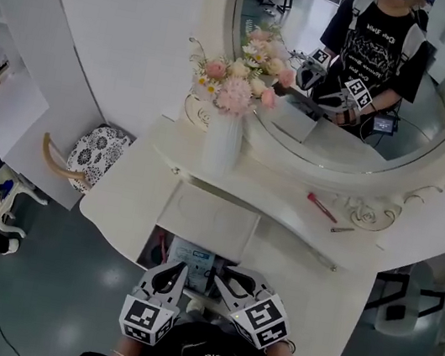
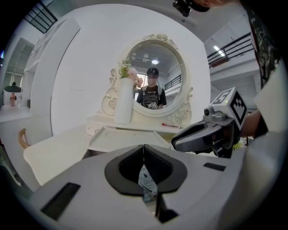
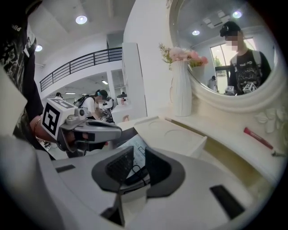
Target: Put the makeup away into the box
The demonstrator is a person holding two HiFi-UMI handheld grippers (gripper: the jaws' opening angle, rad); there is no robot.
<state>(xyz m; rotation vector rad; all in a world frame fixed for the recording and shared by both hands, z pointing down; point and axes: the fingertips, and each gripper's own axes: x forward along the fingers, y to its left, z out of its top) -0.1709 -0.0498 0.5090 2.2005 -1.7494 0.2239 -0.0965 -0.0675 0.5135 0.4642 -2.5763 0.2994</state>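
Head view showed a glossy white bench (image 1: 129, 199) with curved edges under a round mirror (image 1: 406, 103) in a carved, scrolled white frame. A tall, slim white vase (image 1: 222, 143) stood on the ledge at the mirror's left and held soft pink and cream flowers (image 1: 234, 85). The white box (image 1: 206, 220) sat mid-bench; it was square and flat-topped, with a raised rim and a shallow round impression on its top. At its near side there was a dark opening with a printed leaflet (image 1: 192, 255) in it. The makeup lay outside the box, on the ledge to its right below the mirror: a slim red makeup stick (image 1: 321, 207) and, near it, a thin dark pencil (image 1: 342, 230), both lying flat and apart from each other. A chair (image 1: 94, 155) with a black-and-white patterned seat stood at the bench's left end.

Both tools were grey moulded plastic with dark ribbed pads, held side by side at the near edge of the bench. The left tongs (image 2: 143, 150) were closed, the pad tips meeting with nothing gripped; only the leaflet showed through a sliver lower down. The right tongs (image 3: 138, 155) stood partly apart with a narrow gap, gripping nothing, with the leaflet visible beyond it.
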